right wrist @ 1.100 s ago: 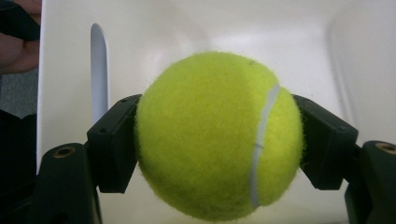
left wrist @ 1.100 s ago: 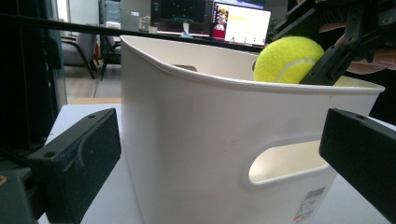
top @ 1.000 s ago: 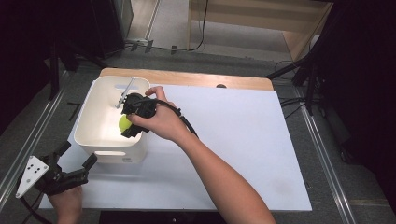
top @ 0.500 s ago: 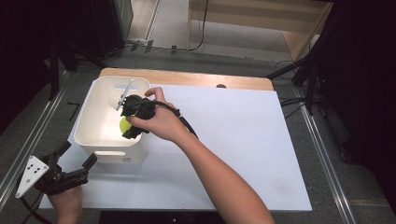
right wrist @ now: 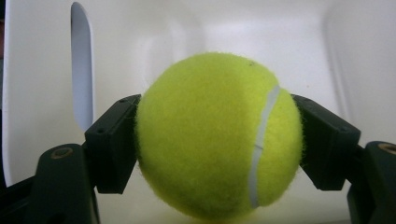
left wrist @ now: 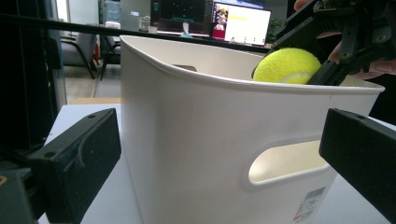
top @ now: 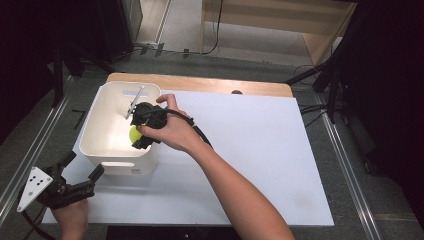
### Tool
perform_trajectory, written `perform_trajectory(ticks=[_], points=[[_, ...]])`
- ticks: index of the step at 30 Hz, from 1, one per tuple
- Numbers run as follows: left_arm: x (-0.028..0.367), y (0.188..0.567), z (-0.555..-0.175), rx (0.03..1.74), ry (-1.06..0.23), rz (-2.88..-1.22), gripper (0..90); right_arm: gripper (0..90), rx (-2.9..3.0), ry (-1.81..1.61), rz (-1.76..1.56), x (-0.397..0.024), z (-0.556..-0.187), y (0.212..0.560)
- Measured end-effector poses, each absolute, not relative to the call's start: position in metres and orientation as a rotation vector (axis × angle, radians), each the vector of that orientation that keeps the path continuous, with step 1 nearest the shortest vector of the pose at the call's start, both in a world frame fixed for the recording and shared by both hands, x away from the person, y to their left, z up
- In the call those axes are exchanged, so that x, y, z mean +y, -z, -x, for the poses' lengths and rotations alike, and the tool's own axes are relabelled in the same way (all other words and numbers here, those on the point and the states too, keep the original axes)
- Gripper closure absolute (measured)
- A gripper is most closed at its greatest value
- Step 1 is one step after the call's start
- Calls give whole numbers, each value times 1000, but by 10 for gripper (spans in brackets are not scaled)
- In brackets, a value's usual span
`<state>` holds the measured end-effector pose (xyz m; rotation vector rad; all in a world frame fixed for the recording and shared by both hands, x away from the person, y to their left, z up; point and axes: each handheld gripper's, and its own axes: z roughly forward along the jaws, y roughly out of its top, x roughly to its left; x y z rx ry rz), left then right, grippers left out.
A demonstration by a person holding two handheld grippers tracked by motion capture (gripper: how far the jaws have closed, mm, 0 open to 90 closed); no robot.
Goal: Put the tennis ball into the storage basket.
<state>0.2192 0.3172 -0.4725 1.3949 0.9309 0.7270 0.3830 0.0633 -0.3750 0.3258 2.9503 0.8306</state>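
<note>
Release of ball into bin, right jaws just beginning to part.

The fuzzy yellow-green tennis ball [right wrist: 217, 135] sits between the jaws of the right gripper [top: 141, 131], inside the white rectangular plastic bin [top: 116, 163] and just below its near rim. Over the last second hand and ball have kept their place in the high view, but the jaws have just been opening; in the right gripper view the black pads [right wrist: 114, 142] flank the ball, and contact looks light, so I read the grip as loosening rather than firm. Judgement: the drop is under way, and the ball should fall to the bin floor once the jaws widen. The left gripper [top: 67, 186] rests in front of the bin, just beside its handled wall, with its jaws spread apart and empty.
</note>
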Motion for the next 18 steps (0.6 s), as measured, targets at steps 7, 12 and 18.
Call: perform_trajectory(ticks=[7,12,18], points=[[317,473,-220,930,-726,-1392,0,69,2860,-924,-362,56,-380,359],[317,473,-219,930,-727,-1396,0,5,2828,-938,-396,50,-377,353],[317,473,-220,932,-731,-1399,0,5,2782,-992,-424,33,-374,346]])
